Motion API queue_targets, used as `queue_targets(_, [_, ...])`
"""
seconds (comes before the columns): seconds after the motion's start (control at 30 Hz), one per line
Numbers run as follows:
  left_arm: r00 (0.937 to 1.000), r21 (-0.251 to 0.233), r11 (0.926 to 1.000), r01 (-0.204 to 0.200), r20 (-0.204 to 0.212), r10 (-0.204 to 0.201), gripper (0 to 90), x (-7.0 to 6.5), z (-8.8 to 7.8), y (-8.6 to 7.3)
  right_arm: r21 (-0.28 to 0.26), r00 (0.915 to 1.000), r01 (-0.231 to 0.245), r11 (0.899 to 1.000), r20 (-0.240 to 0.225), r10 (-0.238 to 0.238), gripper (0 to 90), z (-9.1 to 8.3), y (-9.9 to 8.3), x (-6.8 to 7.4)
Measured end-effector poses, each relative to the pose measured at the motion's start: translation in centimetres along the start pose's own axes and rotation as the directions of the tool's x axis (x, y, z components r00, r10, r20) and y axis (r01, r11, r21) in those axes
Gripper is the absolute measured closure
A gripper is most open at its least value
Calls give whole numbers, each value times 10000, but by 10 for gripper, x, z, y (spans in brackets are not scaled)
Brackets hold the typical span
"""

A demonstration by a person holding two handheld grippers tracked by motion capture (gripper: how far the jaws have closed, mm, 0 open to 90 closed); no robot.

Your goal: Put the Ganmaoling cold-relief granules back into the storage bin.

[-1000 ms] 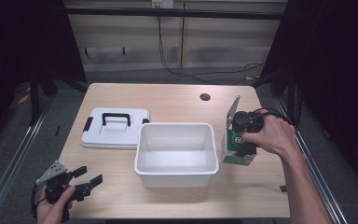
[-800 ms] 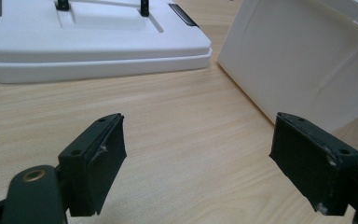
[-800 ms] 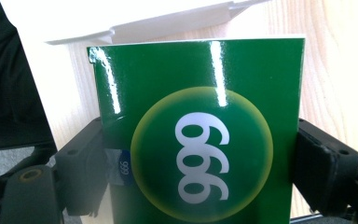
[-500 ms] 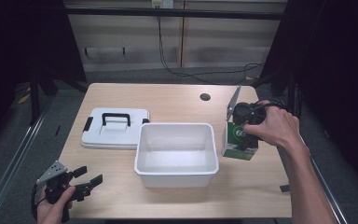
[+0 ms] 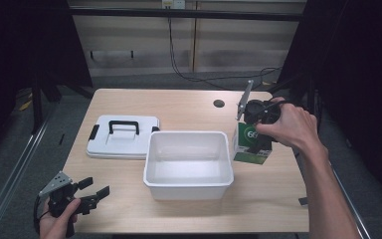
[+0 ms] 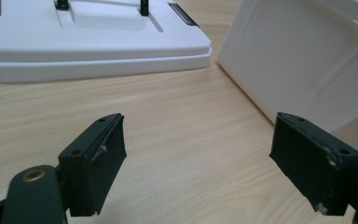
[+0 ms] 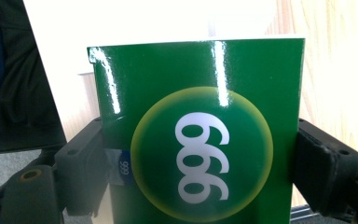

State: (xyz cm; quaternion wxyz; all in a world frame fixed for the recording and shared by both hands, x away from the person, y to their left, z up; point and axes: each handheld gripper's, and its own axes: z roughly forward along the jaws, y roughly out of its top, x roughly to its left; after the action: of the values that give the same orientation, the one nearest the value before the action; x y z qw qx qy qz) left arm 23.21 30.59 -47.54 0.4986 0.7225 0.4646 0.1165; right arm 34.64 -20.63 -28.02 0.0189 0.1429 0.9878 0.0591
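**A:** Where is the green box?

**B:** The green box stands just off the right wall of the white bin, between that wall and the table's right edge. The right gripper has it: in the right gripper view the two black jaws press on opposite sides of the box, with the "999" roundel facing the camera.

**A:** Is the box resting on the table or lifted?

**B:** I cannot say for sure. From the high view its lower edge looks level with the tabletop, but the right hand covers part of it.

**A:** And the other side?

**B:** The left gripper is at the near left corner of the table, held in the left hand. Its jaws are spread wide with nothing between them, only bare wood in the gap. In the left gripper view the bin's wall rises on the right, and the white lid lies flat farther off on the left.

**A:** How much room around the bin?

**B:** The lid, with its black handle, lies to the bin's left, its near right corner just beside the bin's rim. There is bare tabletop in front of the bin, behind it up to the round hole, and along the right edge beyond the box.
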Motion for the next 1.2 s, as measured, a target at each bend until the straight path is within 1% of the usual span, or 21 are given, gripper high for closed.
queue_targets(0.03, [10000, -1, 10000, 1, -1, -1, 174, 0, 0, 0, -16, 9999, 106, 9999, 18, -106, 159, 0, 2, 0])
queue_targets(0.1, [10000, 0, 10000, -5, 1, 5, 174, 0, 0, 0, 10, 10000, 95, 10000, 3, -95, 160, -1, 4, 1])
queue_targets(0.13, [10000, -1, 10000, -3, 0, 3, 174, 0, 0, 0, -83, 9998, 187, 9998, -31, -187, 160, -2, 7, 1])
queue_targets(0.33, [10000, 4, 10000, -12, -7, 12, 174, 0, 0, 0, -102, 9994, 336, 9994, -83, -337, 159, -6, 16, 3])
queue_targets(0.43, [10000, -14, 10000, -9, 11, 9, 174, 0, 0, 0, -145, 9989, 467, 9988, -16, -467, 160, -9, 23, 4])
queue_targets(0.6, [10000, -13, 10000, -7, 3, 7, 174, 0, 0, 0, -145, 9981, 614, 9980, -95, -615, 160, -9, 29, 4])
queue_targets(0.63, [10000, -4, 10000, -17, 9, 17, 174, 0, 0, 0, -128, 9982, 593, 9982, -91, -594, 159, -11, 33, 5])
queue_targets(0.67, [10000, -11, 10000, -11, -4, 11, 174, 0, 0, 0, -168, 9974, 718, 9973, -77, -719, 159, -11, 35, 4])
queue_targets(0.7, [10000, -11, 10000, -11, -4, 11, 174, 0, 0, 0, -168, 9974, 718, 9973, -77, -719, 159, -11, 35, 4])
queue_targets(0.73, [10000, -4, 10000, -11, -25, 11, 174, 0, 0, 0, -152, 9973, 726, 9972, -81, -727, 159, -12, 39, 5])
queue_targets(0.77, [10000, 4, 10000, -5, -21, 5, 174, 0, 0, 0, -172, 9963, 853, 9962, -94, -855, 159, -12, 42, 5])
queue_targets(0.8, [10000, 4, 10000, -5, -21, 5, 174, 0, 0, 0, -172, 9963, 853, 9962, -94, -855, 159, -12, 42, 5])
queue_targets(0.83, [10000, -28, 10000, 6, -25, -6, 174, 0, 0, 0, -224, 9955, 943, 9953, -45, -944, 159, -11, 48, 7])
queue_targets(0.9, [10000, -15, 10000, -7, 12, 7, 174, 0, 0, 0, -229, 9954, 956, 9952, -21, -956, 159, -10, 50, 7])
queue_targets(0.97, [10000, -2, 10000, -3, -8, 3, 174, 0, 0, 0, -177, 9942, 1066, 9941, -95, -1068, 159, -6, 55, 8])
queue_targets(1.0, [10000, 4, 10000, -31, 8, 31, 174, 1, 0, 0, -138, 9944, 1033, 9946, -194, -1036, 159, -4, 58, 9])
queue_targets(1.07, [10000, 3, 10000, -33, 11, 33, 174, 1, 0, 0, -100, 9932, 1149, 9933, -190, -1151, 159, -3, 65, 9])
queue_targets(1.13, [10000, 14, 10000, -48, 18, 48, 174, 1, 0, 0, -93, 9931, 1149, 9933, -242, -1150, 159, -3, 67, 9])
queue_targets(1.17, [10000, 17, 10000, -62, 13, 62, 174, 1, 0, 0, -194, 9914, 1280, 9916, -257, -1285, 159, -3, 69, 9])
queue_targets(1.2, [10000, 14, 10000, -67, 10, 67, 174, 1, 0, 1, -238, 9913, 1282, 9915, -258, -1288, 159, -3, 71, 10])
